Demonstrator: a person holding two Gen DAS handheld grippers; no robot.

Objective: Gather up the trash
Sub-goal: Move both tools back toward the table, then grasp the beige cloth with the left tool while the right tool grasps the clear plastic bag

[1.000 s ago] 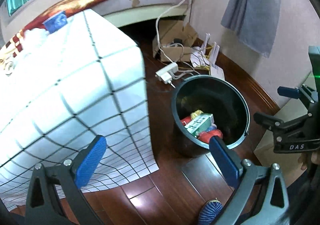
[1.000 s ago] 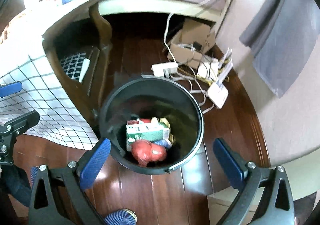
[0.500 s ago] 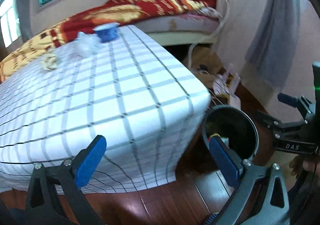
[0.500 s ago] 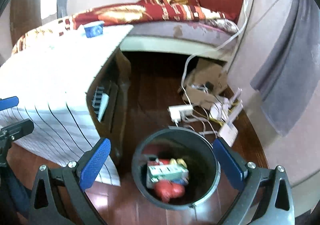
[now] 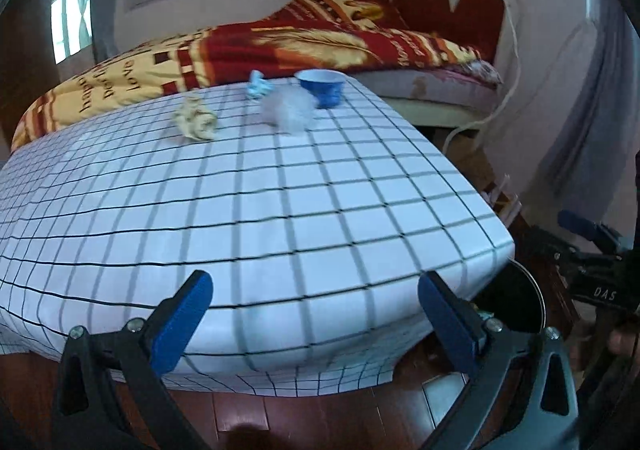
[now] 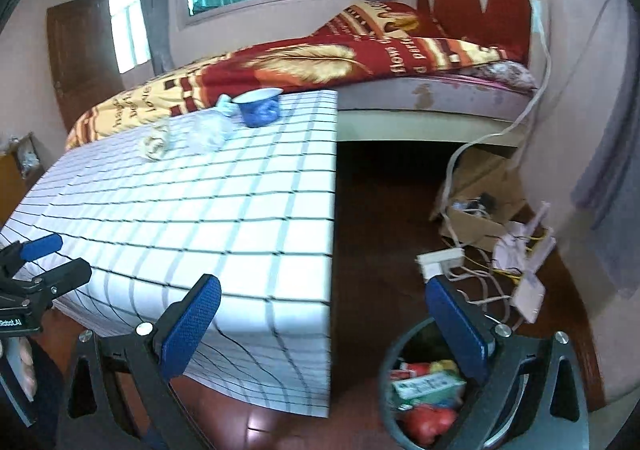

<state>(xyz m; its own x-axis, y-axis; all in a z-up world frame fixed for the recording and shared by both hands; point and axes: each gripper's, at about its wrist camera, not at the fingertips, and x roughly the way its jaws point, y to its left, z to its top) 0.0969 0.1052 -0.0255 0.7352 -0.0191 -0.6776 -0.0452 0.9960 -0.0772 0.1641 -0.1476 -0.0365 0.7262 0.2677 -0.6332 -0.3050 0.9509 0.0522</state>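
On the far end of the checked tablecloth (image 5: 280, 185) lie a crumpled yellowish paper (image 5: 195, 118), a clear plastic wad (image 5: 289, 109), a small blue-white scrap (image 5: 257, 85) and a blue cup (image 5: 321, 87). The cup (image 6: 259, 107) and the paper (image 6: 154, 141) also show in the right wrist view. The black trash bin (image 6: 390, 382) stands on the floor beside the table, holding a red wad and a green carton. My left gripper (image 5: 316, 324) is open and empty at the table's near edge. My right gripper (image 6: 326, 330) is open and empty above the bin.
A bed with a red-yellow blanket (image 6: 320, 61) runs behind the table. A cardboard box (image 6: 476, 205), a power strip (image 6: 440, 262) and tangled cables lie on the wooden floor by the wall. The bin's rim (image 5: 532, 290) peeks past the table corner.
Both grippers have tilted up from looking down into the bin to facing the tabletop. The trash at the table's far end has come into view. Both stay open.
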